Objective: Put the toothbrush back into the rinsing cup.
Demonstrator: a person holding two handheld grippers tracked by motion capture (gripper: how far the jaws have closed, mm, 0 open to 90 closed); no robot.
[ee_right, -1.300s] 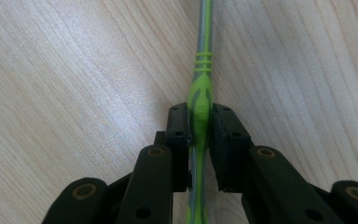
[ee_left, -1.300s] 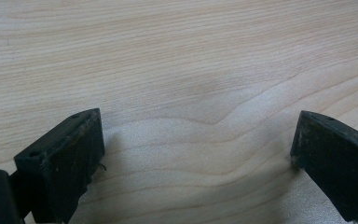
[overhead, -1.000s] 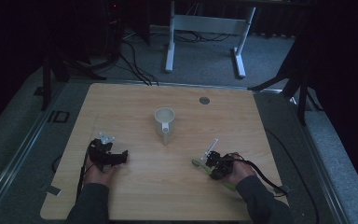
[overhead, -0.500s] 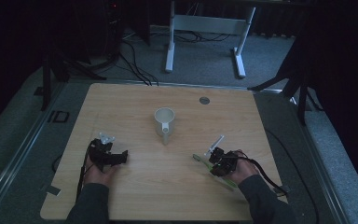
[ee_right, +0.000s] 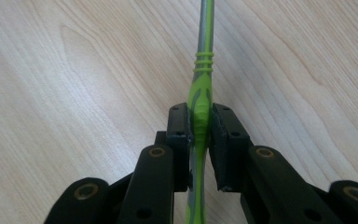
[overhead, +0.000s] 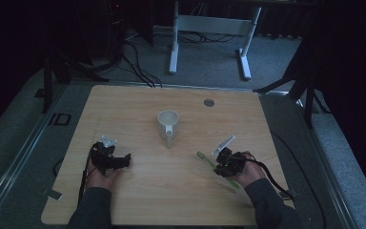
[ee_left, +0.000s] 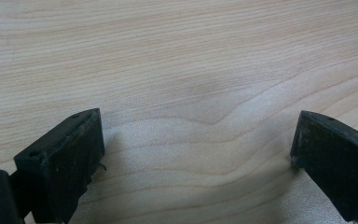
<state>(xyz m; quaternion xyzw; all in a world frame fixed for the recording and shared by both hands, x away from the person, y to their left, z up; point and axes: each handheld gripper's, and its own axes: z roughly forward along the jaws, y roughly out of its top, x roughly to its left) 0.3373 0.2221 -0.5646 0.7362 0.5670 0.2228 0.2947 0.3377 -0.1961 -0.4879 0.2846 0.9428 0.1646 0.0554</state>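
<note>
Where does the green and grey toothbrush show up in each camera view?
High view: the green and grey toothbrush lies lower right of centre, slanting up-left from the right tongs, below and right of the white mug.
Left gripper view: not in it.
Right gripper view: centre, handle clamped between the jaws, running to the top edge.
Shared landmark: the light wooden tabletop.
</note>
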